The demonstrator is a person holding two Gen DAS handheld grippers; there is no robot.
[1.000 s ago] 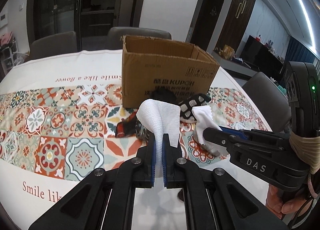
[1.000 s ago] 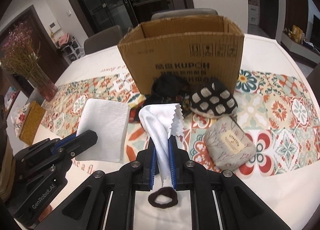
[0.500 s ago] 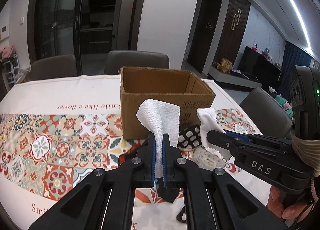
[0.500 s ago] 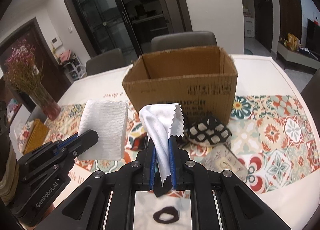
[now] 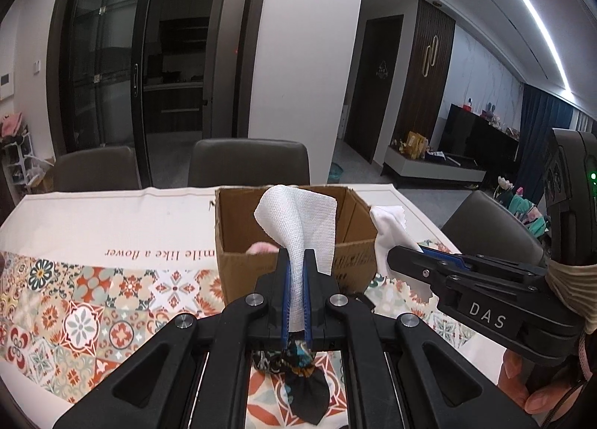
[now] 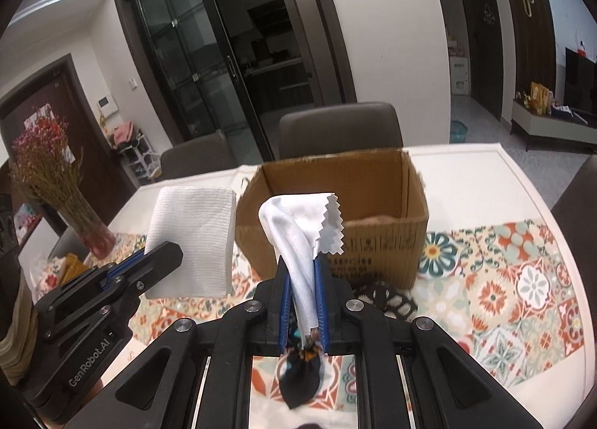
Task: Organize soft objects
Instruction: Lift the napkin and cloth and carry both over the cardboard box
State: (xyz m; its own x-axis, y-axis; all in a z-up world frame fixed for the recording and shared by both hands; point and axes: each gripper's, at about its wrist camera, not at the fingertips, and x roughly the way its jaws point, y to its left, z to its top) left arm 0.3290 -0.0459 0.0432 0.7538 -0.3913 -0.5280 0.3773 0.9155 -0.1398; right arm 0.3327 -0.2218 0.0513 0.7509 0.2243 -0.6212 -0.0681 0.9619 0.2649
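We note left gripper clamped on white gauze cloth, right gripper clamped on zigzag-edged wipe, cardboard box ahead.

A patterned tablecloth covers the table, its tiled band of orange, teal and cream running across, with the lettering "mile like a flower" printed upside down at about 9 o'clock of the left wrist view. Two grey chairs stand at the far edge near 12 o'clock. In the right wrist view a glass vase of dried red flowers sits at 9 o'clock. Dark glass sliding doors fill the wall behind, and a low TV cabinet stands at 3 o'clock.
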